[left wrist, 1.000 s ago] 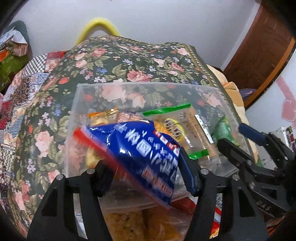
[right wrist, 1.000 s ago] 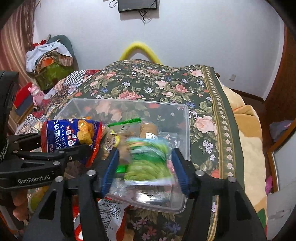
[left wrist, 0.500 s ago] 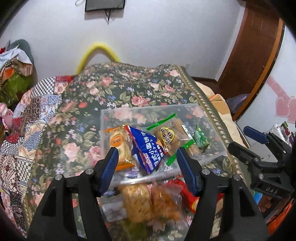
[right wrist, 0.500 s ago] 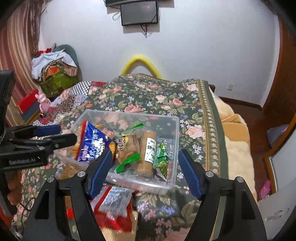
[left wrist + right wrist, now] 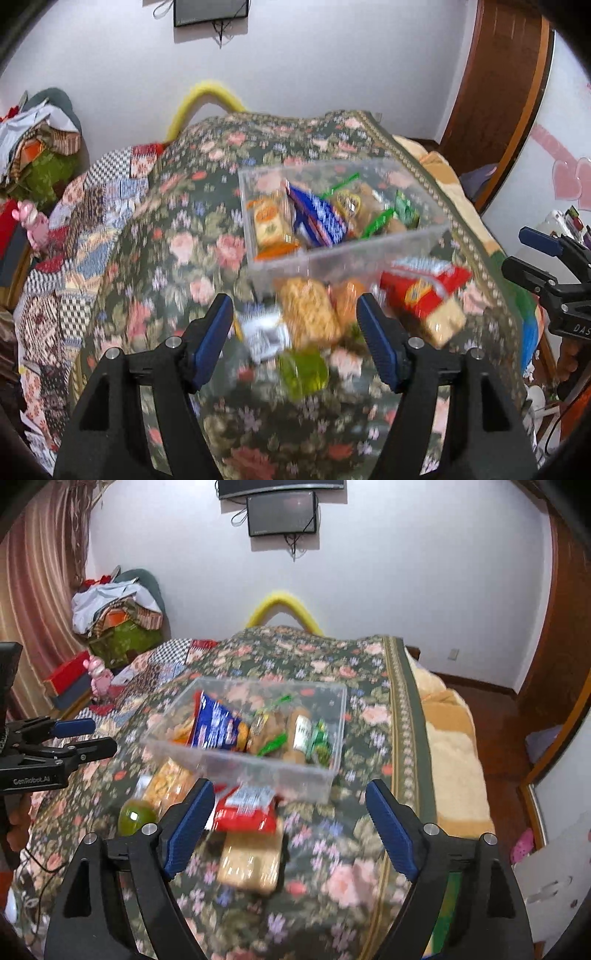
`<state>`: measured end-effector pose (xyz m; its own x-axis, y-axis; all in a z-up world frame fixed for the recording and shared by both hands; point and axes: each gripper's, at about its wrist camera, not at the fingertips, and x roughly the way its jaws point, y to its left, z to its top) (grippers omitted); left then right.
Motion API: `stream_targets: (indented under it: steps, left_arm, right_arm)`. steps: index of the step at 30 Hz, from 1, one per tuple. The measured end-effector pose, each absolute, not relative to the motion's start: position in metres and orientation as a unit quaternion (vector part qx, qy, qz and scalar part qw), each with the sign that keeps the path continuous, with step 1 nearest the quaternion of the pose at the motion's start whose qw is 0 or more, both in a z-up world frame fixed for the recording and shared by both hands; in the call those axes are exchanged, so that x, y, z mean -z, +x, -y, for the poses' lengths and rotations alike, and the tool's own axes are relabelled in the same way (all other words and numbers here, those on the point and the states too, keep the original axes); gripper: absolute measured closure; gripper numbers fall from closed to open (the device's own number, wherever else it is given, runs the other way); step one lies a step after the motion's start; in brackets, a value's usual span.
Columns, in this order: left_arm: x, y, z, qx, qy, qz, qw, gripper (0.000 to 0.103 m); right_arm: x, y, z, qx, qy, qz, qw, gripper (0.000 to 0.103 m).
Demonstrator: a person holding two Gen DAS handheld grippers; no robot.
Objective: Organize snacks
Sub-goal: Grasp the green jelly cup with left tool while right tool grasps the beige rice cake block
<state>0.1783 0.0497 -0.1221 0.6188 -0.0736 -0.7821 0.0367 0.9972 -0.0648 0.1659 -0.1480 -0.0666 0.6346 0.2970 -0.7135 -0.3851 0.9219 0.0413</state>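
Observation:
A clear plastic box (image 5: 369,258) on the floral bedspread holds a blue packet (image 5: 321,219), an orange packet (image 5: 269,225), a green packet (image 5: 406,210) and brown wrapped snacks. Loose in front of it lie a cracker pack (image 5: 308,314), a red packet (image 5: 421,286), a silver packet (image 5: 264,332) and a green round snack (image 5: 303,369). My left gripper (image 5: 293,306) hovers above these with its jaws opening and nothing held. My right gripper (image 5: 289,790) hangs over the red packet (image 5: 245,808) near the box (image 5: 258,771), jaws opening, nothing in them.
The bedspread (image 5: 332,867) drops off at its right border onto a yellow blanket (image 5: 450,746). A patchwork quilt (image 5: 74,236) covers the left side. Clothes are piled in the far left corner (image 5: 114,616). A wooden door (image 5: 498,92) stands at the right.
Both grippers have let go of their packets, the blue one and the green one, which now lie in the box. Both have pulled back and up, with jaws wider.

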Motion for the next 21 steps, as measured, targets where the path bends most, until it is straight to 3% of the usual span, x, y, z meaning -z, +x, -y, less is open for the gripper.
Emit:
stream_targets:
  steps: [21]
  left_arm:
    - [0.227, 0.178, -0.040, 0.045, -0.040, -0.515, 0.855, 0.036]
  right_arm:
    - [0.148, 0.172, 0.116, -0.196, -0.057, -0.480, 0.853, 0.021]
